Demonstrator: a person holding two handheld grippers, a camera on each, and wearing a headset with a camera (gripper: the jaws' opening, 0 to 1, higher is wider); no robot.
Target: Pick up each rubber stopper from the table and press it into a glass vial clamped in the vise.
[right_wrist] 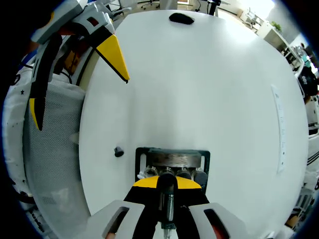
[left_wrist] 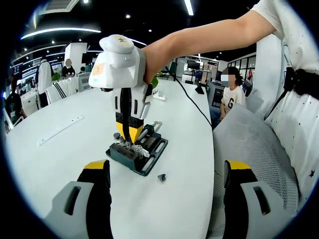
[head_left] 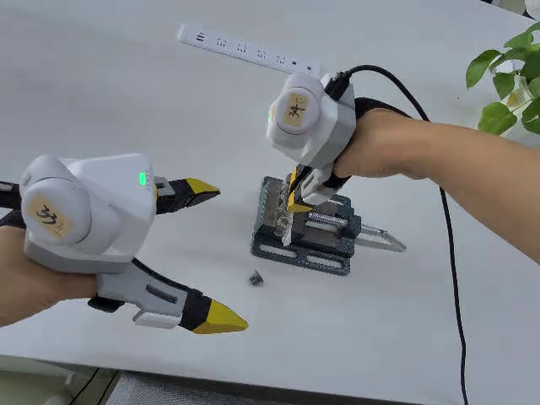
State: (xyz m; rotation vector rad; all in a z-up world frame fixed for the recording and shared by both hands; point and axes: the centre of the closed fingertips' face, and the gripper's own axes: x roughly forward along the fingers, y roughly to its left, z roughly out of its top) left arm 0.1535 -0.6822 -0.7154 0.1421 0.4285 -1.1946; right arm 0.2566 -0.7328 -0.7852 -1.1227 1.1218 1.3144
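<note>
One loose stopper (head_left: 255, 277) lies on the table (head_left: 126, 101), just beside the vise (head_left: 329, 245) and between my two grippers. The right gripper (head_left: 294, 202) points straight down over the vise. Its jaws are together, and the yellow tips are at the mouth of one of the vials (right_wrist: 183, 174) clamped there in a row. Whether a stopper sits under the tips I cannot tell, because they cover that place.

I judge that the step in hand is the pressing. To do it well, I want the push to be slow and straight along the axis of the glass. A slanted push can tip the stopper or load the glass sideways. Other vials stand just beside the tips on both sides, so I must not let the gripper slide along the row.

The left gripper (head_left: 218, 253) hovers well apart from the vise, with its jaws wide apart and holding nothing. The loose stopper is in front of it and a little lower, with bare table between them.

Beyond the right gripper lies a strip (head_left: 249, 49). A black cable (head_left: 447, 245) runs from this gripper past the vise, and a plant (head_left: 510, 80) stands further to its right. Of these, I think only the cable could catch the hand.
</note>
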